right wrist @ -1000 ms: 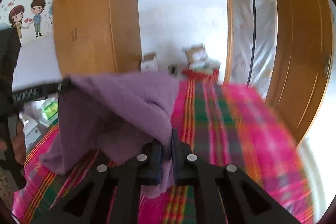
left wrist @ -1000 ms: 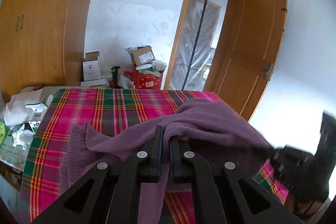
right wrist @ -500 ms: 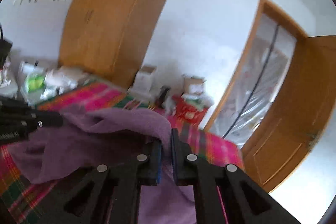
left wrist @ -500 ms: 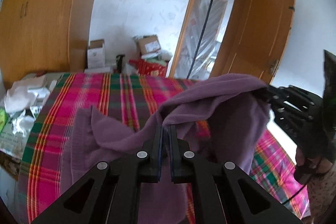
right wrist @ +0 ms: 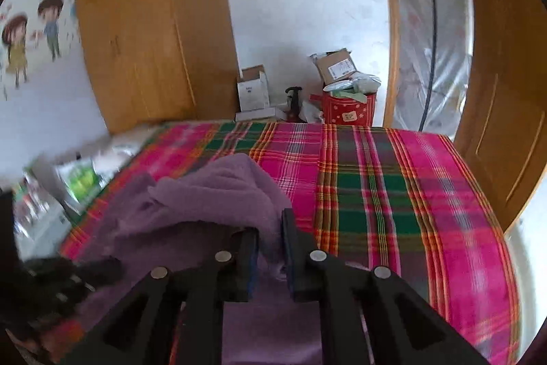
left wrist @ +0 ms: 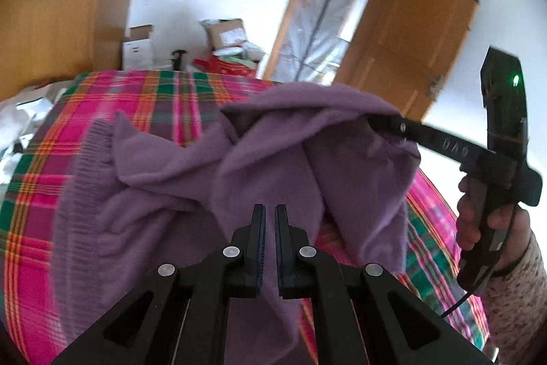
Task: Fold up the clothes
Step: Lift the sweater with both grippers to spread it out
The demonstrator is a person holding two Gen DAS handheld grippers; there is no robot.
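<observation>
Purple knit, soft and fuzzy, drapes in a loose heap over a bed spread with a pink, green and orange plaid cover [left wrist: 143,112]. The purple sweater [left wrist: 273,159] lies partly on the bed and partly lifted, one ribbed hem trailing toward the left edge in the left wrist view. The left hand-held gripper [left wrist: 270,238] is clenched on a fold of the sweater, cloth running down between its jaws. The right hand-held gripper [right wrist: 270,248], held in a person's hand [left wrist: 478,221], has just been opening its jaws; cloth sits between them, but whether the pads bear on it cannot be told. The step looks like laying one half of the sweater across the other. Done well, the lifted edge would be carried level and set square on the lower layer before both grips let go, as the limp knit bunches readily. A wardrobe [right wrist: 143,33] and cardboard boxes [right wrist: 253,91] stand beyond the bed.
</observation>
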